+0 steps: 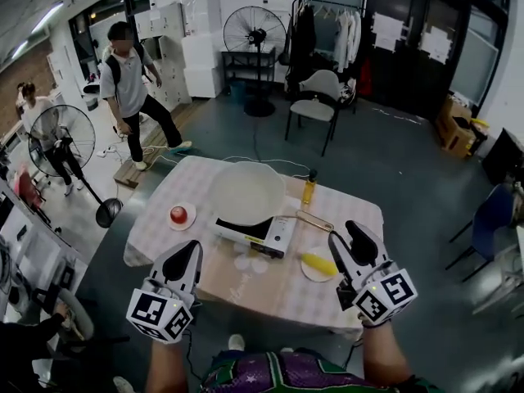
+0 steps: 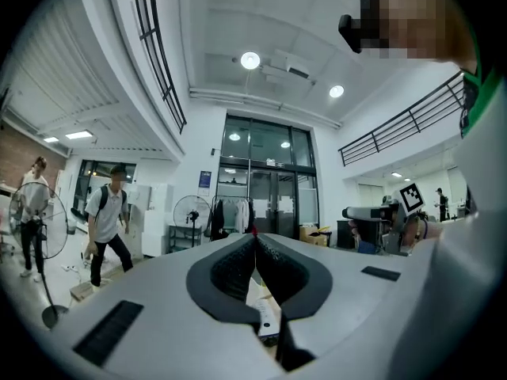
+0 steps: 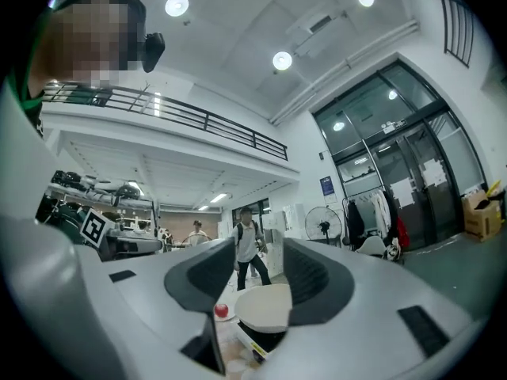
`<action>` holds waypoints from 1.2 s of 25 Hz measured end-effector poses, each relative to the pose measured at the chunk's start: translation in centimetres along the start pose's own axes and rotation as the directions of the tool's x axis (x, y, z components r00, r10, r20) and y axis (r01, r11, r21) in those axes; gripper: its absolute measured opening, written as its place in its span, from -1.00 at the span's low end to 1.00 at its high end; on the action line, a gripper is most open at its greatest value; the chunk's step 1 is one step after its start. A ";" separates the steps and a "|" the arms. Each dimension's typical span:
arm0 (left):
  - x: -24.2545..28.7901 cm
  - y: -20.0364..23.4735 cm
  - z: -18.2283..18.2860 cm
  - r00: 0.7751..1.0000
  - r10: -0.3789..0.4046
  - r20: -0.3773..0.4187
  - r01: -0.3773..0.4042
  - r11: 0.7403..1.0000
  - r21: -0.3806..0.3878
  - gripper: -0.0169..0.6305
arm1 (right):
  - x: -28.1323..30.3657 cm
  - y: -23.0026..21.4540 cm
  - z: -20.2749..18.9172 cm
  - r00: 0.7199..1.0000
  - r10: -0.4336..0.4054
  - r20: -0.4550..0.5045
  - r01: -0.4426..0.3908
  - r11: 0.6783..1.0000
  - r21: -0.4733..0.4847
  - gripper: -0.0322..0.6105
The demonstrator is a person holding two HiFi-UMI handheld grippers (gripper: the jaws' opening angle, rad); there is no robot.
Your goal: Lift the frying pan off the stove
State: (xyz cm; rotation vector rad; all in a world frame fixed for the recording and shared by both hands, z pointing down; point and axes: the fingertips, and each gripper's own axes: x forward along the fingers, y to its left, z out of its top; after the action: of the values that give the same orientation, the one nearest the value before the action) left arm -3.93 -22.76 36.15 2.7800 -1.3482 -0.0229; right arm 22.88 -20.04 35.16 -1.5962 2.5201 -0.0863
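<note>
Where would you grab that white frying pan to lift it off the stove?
Probably by the thin handle jutting rightward from the frying pan; its round bowl looks too wide to grip. Come from the near right with the right tongs, which stand open on that side.

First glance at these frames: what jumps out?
The big white frying pan sits on the portable stove in the middle of the table, untouched. Both grippers hover at the near edge: the left gripper is shut, and the right gripper is open and empty. A corn cob lies on a plate to the right of the stove.
</note>
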 end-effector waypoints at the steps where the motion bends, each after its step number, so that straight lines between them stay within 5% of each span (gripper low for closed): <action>1: 0.3 0.4 0.0 1.000 -0.010 0.000 0.010 1.000 -0.006 -0.88 | 0.5 0.2 0.1 1.000 0.008 -0.005 -0.008 1.000 -0.002 -0.23; 7: 1.0 3.4 -0.6 0.998 -0.055 0.009 0.056 0.998 -0.038 -0.88 | 3.6 1.2 -0.4 0.999 0.035 -0.037 -0.037 0.998 -0.044 0.61; 10: 1.1 4.9 -1.0 0.997 -0.074 0.007 0.075 0.996 -0.055 -0.88 | 5.2 2.2 -1.2 0.997 0.042 -0.070 -0.048 0.996 -0.081 0.81; 30: 4.5 11.9 -3.9 0.971 -0.240 -0.023 0.238 0.970 -0.055 -0.88 | 11.4 3.2 -8.7 0.961 -0.080 -0.263 0.031 0.982 -0.187 0.92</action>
State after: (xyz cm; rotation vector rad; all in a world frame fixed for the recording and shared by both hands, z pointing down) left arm -10.31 -33.47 40.75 2.8678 -0.9835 -0.0255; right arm 13.86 -29.29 42.12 -1.8391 2.7561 -0.0878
